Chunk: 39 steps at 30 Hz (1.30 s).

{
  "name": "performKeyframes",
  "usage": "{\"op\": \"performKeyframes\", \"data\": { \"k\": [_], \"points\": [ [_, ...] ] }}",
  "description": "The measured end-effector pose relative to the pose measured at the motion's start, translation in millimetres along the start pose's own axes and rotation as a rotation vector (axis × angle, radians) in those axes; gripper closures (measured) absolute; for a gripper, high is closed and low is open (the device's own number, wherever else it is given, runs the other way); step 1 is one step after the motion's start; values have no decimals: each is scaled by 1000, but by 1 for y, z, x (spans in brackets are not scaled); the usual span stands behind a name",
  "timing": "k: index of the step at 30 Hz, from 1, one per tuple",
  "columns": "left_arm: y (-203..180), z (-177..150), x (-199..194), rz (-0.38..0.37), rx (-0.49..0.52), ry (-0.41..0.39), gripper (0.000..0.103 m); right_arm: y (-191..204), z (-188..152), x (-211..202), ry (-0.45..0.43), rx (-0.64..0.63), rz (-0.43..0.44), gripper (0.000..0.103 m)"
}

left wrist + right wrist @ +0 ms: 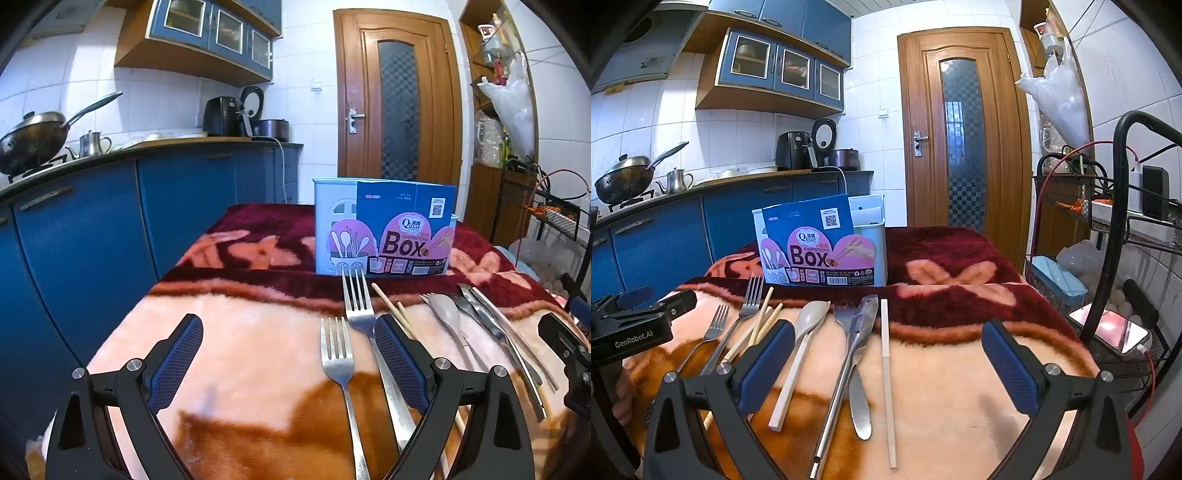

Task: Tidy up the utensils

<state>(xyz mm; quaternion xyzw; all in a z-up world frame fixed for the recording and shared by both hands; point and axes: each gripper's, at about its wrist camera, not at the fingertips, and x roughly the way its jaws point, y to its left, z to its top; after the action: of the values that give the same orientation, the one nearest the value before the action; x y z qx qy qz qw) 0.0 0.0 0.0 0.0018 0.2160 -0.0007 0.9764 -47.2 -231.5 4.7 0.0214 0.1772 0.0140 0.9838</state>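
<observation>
Across blanket-covered table (229, 369), with both grippers wide open and empty, lower left gripper (288, 365) squarely over nearer fork (338, 363), pinch mid-handle, then carry to chopsticks box (384, 236) at far edge.

A wooden door (964, 129) with a dark patterned glass panel stands at 12 o'clock in a white-tiled wall (871, 74). Blue base cabinets (92, 229) under a dark counter run at 9 o'clock, with blue glass-fronted wall cabinets (775, 62) at 11 o'clock. A black wire rack (1108, 221) sits at 3 o'clock.
</observation>
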Motion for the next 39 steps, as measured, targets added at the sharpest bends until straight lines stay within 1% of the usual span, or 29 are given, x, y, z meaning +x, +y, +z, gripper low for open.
{"op": "performKeyframes", "data": {
  "k": [39],
  "points": [
    [0, 0, 0, 0, 1, 7, 9, 0, 0, 0, 0, 0, 0, 0]
  ]
}}
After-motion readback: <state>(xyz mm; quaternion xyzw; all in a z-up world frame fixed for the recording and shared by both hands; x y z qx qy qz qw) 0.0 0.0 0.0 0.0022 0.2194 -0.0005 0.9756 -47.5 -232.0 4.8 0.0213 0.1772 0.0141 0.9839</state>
